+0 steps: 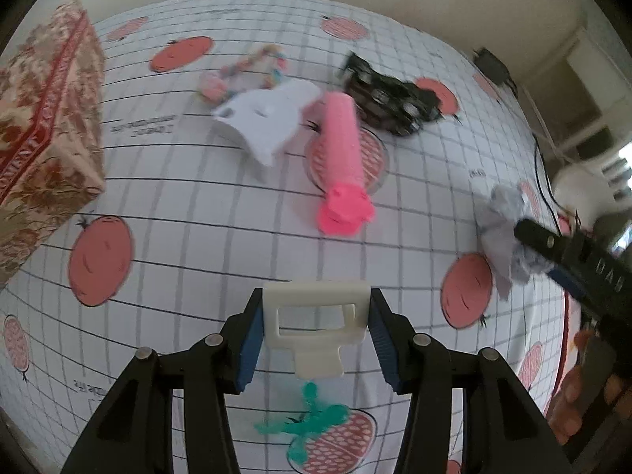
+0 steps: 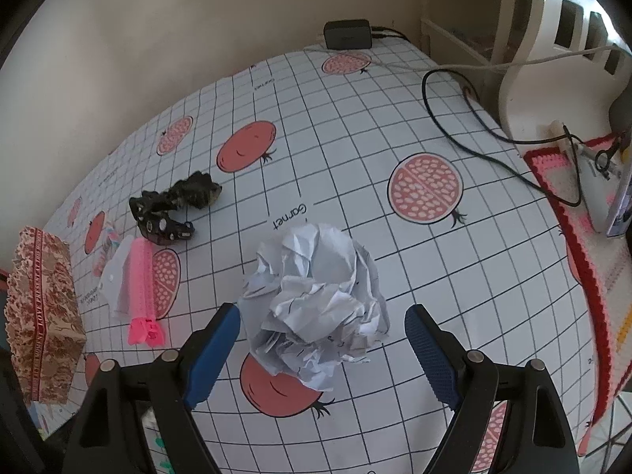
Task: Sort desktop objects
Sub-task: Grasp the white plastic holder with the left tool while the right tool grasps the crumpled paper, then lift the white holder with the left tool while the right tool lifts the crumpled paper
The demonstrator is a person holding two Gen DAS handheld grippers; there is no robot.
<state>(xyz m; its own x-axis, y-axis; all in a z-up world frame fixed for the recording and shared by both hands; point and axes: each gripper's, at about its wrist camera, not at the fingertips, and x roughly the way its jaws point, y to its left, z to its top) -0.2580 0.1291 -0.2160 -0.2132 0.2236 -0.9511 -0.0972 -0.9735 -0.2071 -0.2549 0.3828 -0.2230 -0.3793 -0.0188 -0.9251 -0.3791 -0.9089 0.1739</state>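
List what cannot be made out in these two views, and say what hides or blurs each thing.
- Beads, left view: motion blur; type unclear.
- Black object, left view: blurred; in the right view too small to identify.
- Green object, left view: blurred, partly behind the white clip.
- Box, both views: cut off by the frame edge.
- Paper ball, left view: partly covered by the right gripper.

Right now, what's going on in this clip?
A person is sorting clutter on a pomegranate-print tablecloth with two tools. The left hand-held gripper is shut on a white plastic clip, held above the cloth. The right hand-held gripper is open, its fingers on either side of a crumpled paper ball, not yet closed. A pink tube and a patterned box lie beyond.
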